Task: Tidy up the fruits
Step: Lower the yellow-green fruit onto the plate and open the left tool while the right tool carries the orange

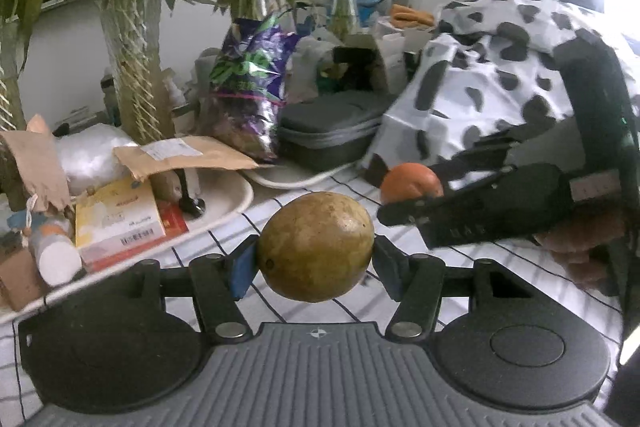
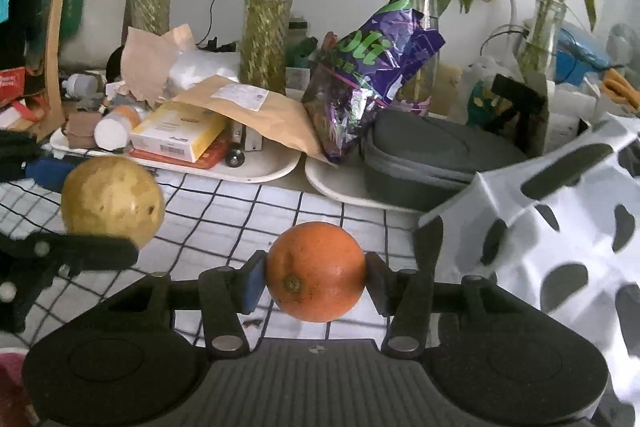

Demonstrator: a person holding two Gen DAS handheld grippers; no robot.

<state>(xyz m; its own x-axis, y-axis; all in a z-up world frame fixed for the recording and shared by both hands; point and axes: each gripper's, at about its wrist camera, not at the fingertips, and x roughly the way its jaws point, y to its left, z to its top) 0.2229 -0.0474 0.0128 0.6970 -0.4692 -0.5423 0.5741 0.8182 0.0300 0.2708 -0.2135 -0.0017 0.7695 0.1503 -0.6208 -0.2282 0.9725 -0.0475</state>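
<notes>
Left gripper (image 1: pixel 316 261) is clamped on a yellow-green fruit (image 1: pixel 315 246), held above the checked tablecloth (image 2: pixel 248 219). Beside it, an orange (image 2: pixel 316 270) is gripped by the right gripper (image 2: pixel 316 285). Toward the table's back edge, "oli" is read on a purple bag (image 2: pixel 368 75).

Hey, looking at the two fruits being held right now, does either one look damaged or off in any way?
The yellow-green fruit in the left gripper has brown blotches and a dark pit on its skin, so it looks blemished or overripe. The orange in the right gripper looks sound. Neither is crushed.
</notes>
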